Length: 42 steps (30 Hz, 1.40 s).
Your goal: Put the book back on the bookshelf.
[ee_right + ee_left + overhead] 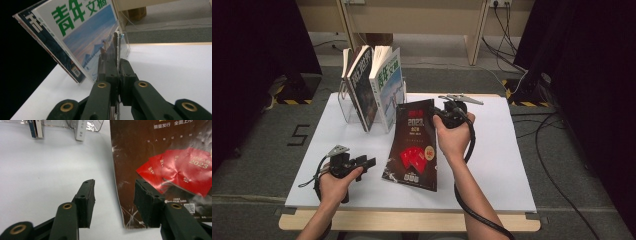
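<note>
The right gripper (443, 116) is clamped tight on the top edge of the dark magazine (414, 145); in the right gripper view its pads (125, 75) pinch the thin edge (117, 50) seen end-on. The magazine stands tilted on the white table top (492, 165), its lower edge down on the surface near the front and its upper edge raised at the gripper, so its long axis runs from the person's side up and away toward the clear acrylic book stand (346, 107). Its cover, with red envelopes and "2023", faces the person.

The left gripper (367, 162) waits low beside the magazine's lower left corner with its jaws well apart and nothing between them; in the left gripper view the magazine's left edge (117, 190) runs up between the two pads (87, 200) but farther off, untouched.

The step in hand looks like standing the magazine up to slot it beside the blue-and-white magazine (388, 90) and the dark book (362, 85) leaning in the stand. To do it well, keep the pinch firm, since the thin cover may flex or slip, and let the left gripper steady the lower edge so it does not skid.
</note>
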Tool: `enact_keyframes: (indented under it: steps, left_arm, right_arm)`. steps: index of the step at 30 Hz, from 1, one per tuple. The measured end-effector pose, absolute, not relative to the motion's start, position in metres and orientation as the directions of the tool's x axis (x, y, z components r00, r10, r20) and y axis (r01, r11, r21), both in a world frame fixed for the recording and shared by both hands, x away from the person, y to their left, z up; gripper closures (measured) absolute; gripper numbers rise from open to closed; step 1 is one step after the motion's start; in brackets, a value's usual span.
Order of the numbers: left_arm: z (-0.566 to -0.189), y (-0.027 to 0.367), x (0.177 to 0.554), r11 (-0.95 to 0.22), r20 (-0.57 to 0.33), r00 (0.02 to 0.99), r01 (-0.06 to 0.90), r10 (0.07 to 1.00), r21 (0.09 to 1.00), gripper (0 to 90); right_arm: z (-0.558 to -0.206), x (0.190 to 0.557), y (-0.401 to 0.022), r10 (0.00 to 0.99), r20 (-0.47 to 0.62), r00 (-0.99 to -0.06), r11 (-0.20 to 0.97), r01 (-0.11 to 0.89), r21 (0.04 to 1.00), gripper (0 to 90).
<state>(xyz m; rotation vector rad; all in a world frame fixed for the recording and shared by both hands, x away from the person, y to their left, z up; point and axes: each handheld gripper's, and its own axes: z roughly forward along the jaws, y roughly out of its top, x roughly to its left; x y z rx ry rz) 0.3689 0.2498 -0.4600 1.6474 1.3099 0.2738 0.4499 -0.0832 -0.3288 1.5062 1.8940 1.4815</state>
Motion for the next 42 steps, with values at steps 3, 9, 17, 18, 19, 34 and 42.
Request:
enact_keyframes:
  steps: [3,9,17,18,19,34,42]
  left_arm:
    - [-0.455,0.25,0.37,0.047,-0.356,0.401,0.605,0.844,0.795,48.9]
    - [-0.446,0.249,0.372,0.03,-0.325,0.414,0.578,0.85,0.815,47.8]
    - [-0.43,0.245,0.377,0.019,-0.298,0.433,0.541,0.851,0.841,45.0]
    - [-0.427,0.244,0.378,0.021,-0.297,0.435,0.536,0.85,0.844,44.7]
    - [-0.425,0.243,0.379,0.023,-0.298,0.437,0.533,0.849,0.846,43.9]
    - [-0.398,0.221,0.392,-0.003,-0.278,0.491,0.497,0.826,0.868,40.3]
    - [-0.383,0.213,0.391,-0.033,-0.253,0.521,0.477,0.815,0.878,40.6]
  right_arm:
    - [-0.324,0.45,-0.081,0.847,0.342,-0.406,-0.092,0.522,0.848,87.5]
    - [-0.313,0.448,-0.076,0.845,0.346,-0.408,-0.112,0.498,0.86,87.5]
    - [-0.302,0.448,-0.068,0.845,0.331,-0.42,-0.118,0.457,0.882,87.5]
    - [-0.301,0.448,-0.067,0.845,0.333,-0.42,-0.122,0.453,0.883,87.5]
    - [-0.301,0.448,-0.065,0.843,0.335,-0.421,-0.126,0.451,0.883,87.5]
    - [-0.285,0.447,-0.058,0.849,0.317,-0.422,-0.147,0.388,0.91,87.5]
    - [-0.28,0.446,-0.047,0.866,0.293,-0.405,-0.143,0.36,0.922,87.5]
